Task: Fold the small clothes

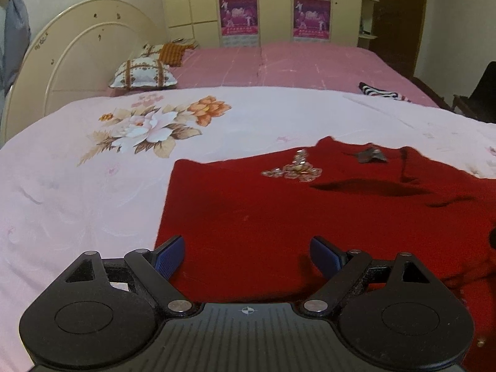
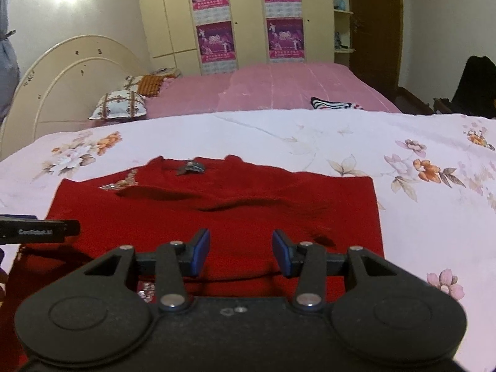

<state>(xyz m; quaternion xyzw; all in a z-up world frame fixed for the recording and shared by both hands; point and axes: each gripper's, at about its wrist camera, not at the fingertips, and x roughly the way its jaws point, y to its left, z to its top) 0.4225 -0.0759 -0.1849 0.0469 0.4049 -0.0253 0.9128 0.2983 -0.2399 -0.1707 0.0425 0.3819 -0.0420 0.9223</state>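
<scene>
one red garment (image 1: 279, 217) lying flat on the floral bedspread (image 1: 93, 186), filling the lower centre of both views
two tongs hovering over it; left gripper (image 1: 247, 257) gaping wide, gripping nothing; right gripper (image 2: 241, 252) parted, gripping nothing; two pillows (image 1: 142, 73) sitting upper left

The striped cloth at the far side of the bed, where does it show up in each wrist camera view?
Left wrist view: the striped cloth lies far right on the pink sheet, above the red garment.
Right wrist view: it lies right of centre, at the same sheet's near edge.
Shared landmark: the purple posters on the wardrobe doors behind the bed.
</scene>
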